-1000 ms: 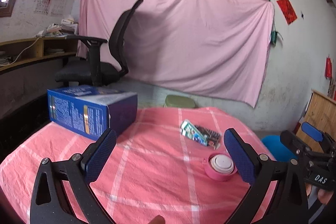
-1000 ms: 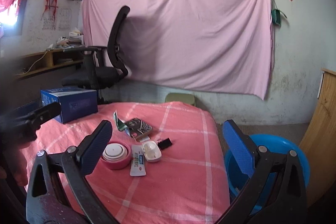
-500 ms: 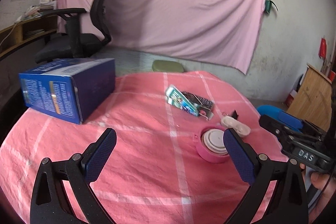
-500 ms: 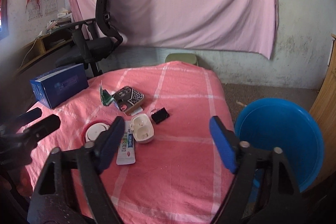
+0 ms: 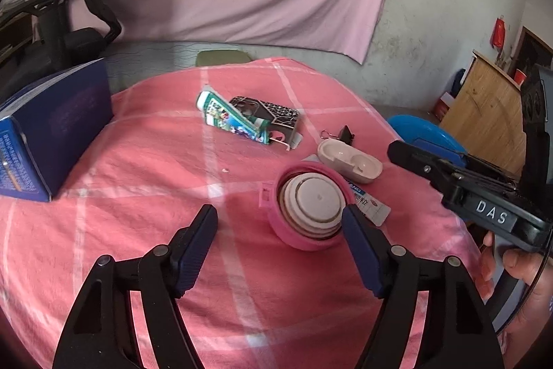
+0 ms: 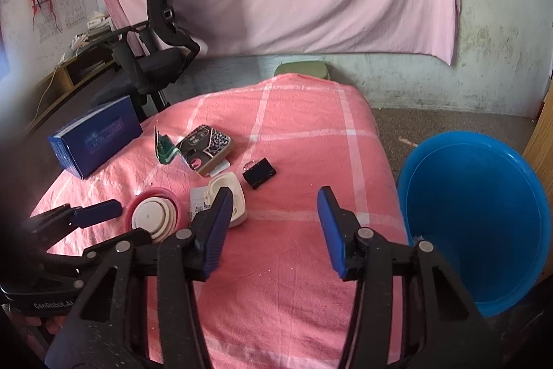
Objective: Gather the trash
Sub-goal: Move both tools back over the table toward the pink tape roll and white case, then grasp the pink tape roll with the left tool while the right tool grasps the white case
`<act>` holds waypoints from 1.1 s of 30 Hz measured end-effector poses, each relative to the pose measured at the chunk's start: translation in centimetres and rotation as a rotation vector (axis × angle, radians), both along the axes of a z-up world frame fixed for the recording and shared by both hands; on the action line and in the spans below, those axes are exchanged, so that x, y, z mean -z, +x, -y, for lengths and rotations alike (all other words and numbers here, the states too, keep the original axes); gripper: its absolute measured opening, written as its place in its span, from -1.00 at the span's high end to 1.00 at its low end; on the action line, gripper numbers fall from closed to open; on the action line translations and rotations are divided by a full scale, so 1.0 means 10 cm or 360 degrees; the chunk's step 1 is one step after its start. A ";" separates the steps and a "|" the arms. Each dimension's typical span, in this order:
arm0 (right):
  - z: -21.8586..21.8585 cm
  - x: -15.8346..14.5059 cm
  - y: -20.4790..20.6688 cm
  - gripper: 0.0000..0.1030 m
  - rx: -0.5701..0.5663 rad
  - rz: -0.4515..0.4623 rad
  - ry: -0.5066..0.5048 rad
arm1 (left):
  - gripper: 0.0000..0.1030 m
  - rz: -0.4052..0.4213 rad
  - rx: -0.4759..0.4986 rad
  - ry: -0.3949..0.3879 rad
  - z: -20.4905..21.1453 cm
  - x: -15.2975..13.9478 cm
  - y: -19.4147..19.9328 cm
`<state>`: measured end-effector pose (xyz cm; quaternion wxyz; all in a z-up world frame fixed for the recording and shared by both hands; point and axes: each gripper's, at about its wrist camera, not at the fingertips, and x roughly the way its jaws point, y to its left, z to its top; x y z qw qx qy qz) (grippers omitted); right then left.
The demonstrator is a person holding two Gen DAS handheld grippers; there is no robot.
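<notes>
Trash lies on the pink checked tablecloth (image 5: 145, 189): a pink round lid (image 5: 307, 203), a white plastic case (image 5: 349, 158), a small tube (image 5: 366, 201), a green wrapper (image 5: 235, 120), a patterned card (image 5: 269, 114), a black binder clip (image 5: 344, 134). My left gripper (image 5: 280, 237) is open, low over the cloth, its right finger beside the pink lid. My right gripper (image 6: 273, 223) is open and empty above the cloth, just right of the white case (image 6: 228, 192). The pink lid (image 6: 152, 213) and the clip (image 6: 259, 173) show there too.
A blue bucket (image 6: 477, 210) stands on the floor right of the table. A blue box (image 5: 45, 127) sits on the table's left side. A black office chair (image 6: 155, 51) stands behind the table, before a pink sheet on the wall.
Both grippers have tilted down and moved forward toward the trash. The left one has come close to the pink lid. Both jaw gaps look narrower than before.
</notes>
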<state>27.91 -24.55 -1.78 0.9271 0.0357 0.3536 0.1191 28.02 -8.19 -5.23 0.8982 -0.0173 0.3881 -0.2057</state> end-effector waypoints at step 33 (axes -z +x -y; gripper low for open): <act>-0.23 0.09 0.07 -0.24 -0.0166 -0.0094 -0.0007 | 0.11 -0.0072 -0.0293 -0.0195 -0.48 -0.07 0.14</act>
